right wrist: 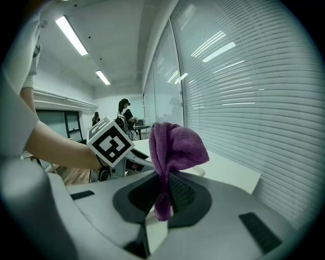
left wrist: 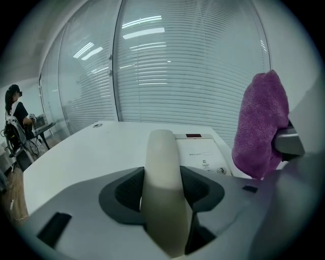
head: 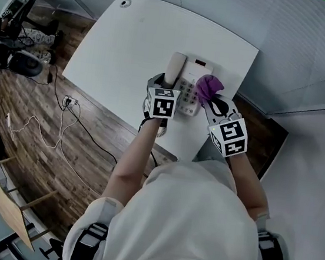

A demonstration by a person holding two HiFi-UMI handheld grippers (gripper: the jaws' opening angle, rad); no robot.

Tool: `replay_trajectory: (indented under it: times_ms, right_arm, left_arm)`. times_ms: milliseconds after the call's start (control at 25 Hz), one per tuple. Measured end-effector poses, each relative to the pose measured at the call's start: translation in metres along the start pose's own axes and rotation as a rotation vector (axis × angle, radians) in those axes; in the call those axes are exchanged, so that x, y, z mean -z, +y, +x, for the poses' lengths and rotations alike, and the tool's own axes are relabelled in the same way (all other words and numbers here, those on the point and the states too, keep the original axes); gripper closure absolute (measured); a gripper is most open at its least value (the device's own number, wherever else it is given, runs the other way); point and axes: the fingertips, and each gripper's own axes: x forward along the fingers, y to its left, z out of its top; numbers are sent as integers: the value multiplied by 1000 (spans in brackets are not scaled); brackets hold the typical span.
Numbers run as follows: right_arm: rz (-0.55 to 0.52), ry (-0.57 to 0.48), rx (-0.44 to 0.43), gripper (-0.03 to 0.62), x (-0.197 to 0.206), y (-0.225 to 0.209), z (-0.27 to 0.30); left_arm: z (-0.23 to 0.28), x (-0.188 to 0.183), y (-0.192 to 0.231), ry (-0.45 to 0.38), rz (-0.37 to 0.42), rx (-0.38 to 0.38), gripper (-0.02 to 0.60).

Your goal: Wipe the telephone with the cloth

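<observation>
A cream telephone [head: 193, 77] lies on the white table [head: 140, 28], near its front edge. Its handset [head: 175, 67] rests along the phone's left side. My left gripper [head: 168, 87] straddles the handset [left wrist: 161, 172]. The jaws stand close on both sides with a thin gap, so they are open around it. The phone's keypad and label [left wrist: 203, 152] show just to the right. My right gripper [head: 211, 100] hovers over the phone's right part, shut on a bunched purple cloth [head: 208, 86]. The cloth [right wrist: 175, 144] stands up out of the jaws of the right gripper [right wrist: 162, 195].
The coiled cord [head: 162, 131] hangs at the table's front edge. A glass wall with blinds [left wrist: 193, 66] runs behind the table. Cables [head: 63, 119] lie on the wood floor at left, beside a wooden frame [head: 5, 195]. People stand far back [right wrist: 124, 109].
</observation>
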Motion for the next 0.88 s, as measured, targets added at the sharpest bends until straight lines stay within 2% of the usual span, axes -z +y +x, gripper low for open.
replay_trajectory:
  times_ms: [200,320,440,600,880]
  right_arm:
    - [-1,-6,3,549,1,-1,-3]
    - [-2,-16,3,549,-1,-1,-4]
    - [-4,-24,4,549,-4,-2,-5]
    - [-9,-37,12,549,-8,1,-8]
    - [-36,-55,30,549,-16,5,-15]
  left_arm:
    - [-1,0,-1,-9,-7,6,356]
    - [-8,-1,-3,-25,-37,28,356]
    - [-16,-4,-5,-56,-82,58,356]
    - [-34,-10,-12,-121,-168,145,356]
    - [-70,-15,-24,-191,-300,248,356]
